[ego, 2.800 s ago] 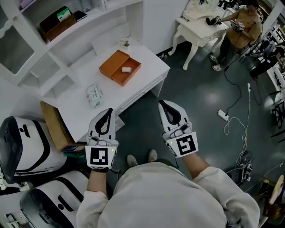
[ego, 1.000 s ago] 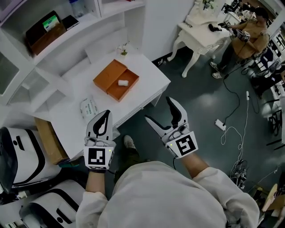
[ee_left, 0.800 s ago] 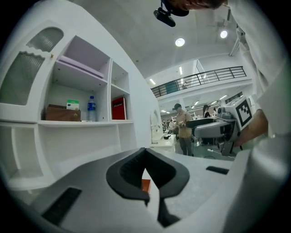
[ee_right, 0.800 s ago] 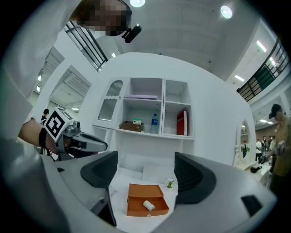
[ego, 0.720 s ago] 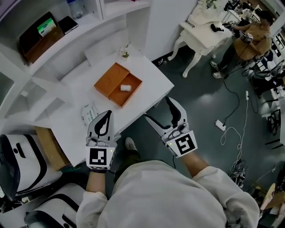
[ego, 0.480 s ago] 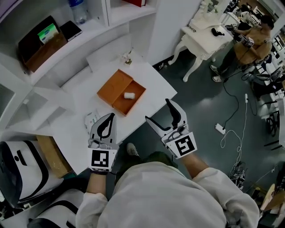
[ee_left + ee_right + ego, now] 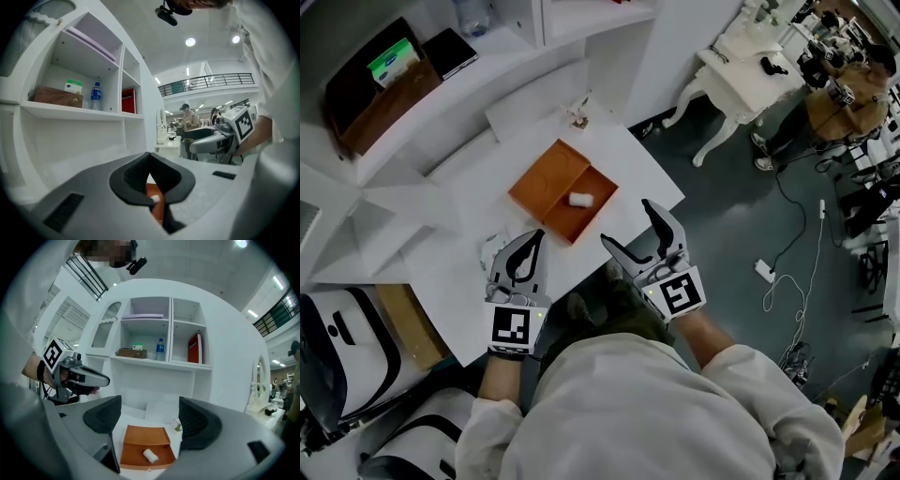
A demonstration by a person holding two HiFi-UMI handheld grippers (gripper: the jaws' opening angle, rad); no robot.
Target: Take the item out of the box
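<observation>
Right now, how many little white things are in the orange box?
1. A small white roll lies in the open half of the orange box on the white table. The other half shows nothing, and nothing seems hidden.

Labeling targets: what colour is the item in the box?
White item; the box is orange. Clearest in the right gripper view.

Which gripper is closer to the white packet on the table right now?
Left. The left gripper sits right beside the packet, overlapping its right edge. The right gripper is well off to the right, in front of the orange box.
</observation>
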